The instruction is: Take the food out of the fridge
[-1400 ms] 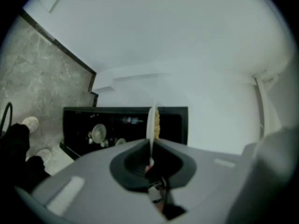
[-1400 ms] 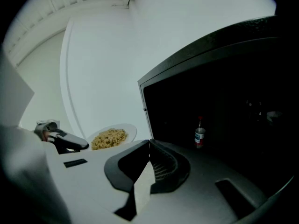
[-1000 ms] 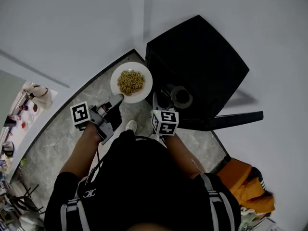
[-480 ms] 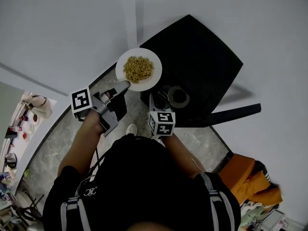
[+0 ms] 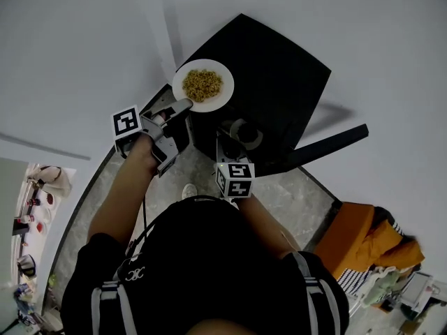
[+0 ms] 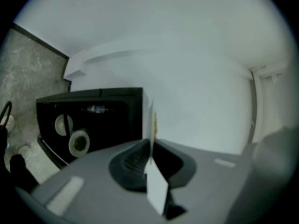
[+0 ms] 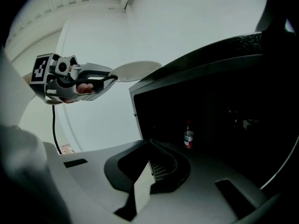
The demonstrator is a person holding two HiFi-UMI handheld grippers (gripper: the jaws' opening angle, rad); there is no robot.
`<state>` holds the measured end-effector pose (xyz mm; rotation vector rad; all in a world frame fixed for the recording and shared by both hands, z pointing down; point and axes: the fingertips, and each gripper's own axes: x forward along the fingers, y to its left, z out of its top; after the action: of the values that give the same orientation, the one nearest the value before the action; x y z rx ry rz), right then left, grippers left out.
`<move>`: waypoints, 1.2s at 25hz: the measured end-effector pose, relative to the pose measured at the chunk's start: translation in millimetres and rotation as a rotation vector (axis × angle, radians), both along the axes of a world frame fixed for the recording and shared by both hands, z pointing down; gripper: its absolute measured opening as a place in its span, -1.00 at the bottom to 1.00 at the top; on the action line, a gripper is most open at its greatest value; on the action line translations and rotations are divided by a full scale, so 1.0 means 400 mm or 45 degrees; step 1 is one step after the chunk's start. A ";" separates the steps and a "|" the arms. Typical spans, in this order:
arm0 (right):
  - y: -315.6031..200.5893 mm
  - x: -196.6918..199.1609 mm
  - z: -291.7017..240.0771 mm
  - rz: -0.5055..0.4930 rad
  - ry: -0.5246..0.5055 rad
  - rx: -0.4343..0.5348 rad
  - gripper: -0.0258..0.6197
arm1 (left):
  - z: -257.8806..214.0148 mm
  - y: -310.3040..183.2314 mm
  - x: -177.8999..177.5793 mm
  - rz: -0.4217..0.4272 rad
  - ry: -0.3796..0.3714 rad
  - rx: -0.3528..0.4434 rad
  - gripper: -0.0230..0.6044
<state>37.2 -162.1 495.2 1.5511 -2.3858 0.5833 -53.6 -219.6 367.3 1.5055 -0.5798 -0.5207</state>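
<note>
No readable text anywhere. Left cube (image 5: 127, 123) and right cube (image 5: 237, 179) carry black-and-white square markers — code patterns, no letters or digits. Shirt logo (image 5: 134, 275) is a small white emblem, too small to read. Bottle (image 7: 188, 137) in the right gripper view has a coloured label — print too small and blurred to make out
</note>
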 end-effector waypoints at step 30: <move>0.002 0.056 -0.019 0.090 -0.014 0.020 -0.92 | -0.026 -0.085 0.026 -0.031 -0.051 0.155 -0.60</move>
<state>59.4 -161.5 487.4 1.6490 -2.3574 0.5907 -43.3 -253.5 357.1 1.6285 -0.6071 -0.5543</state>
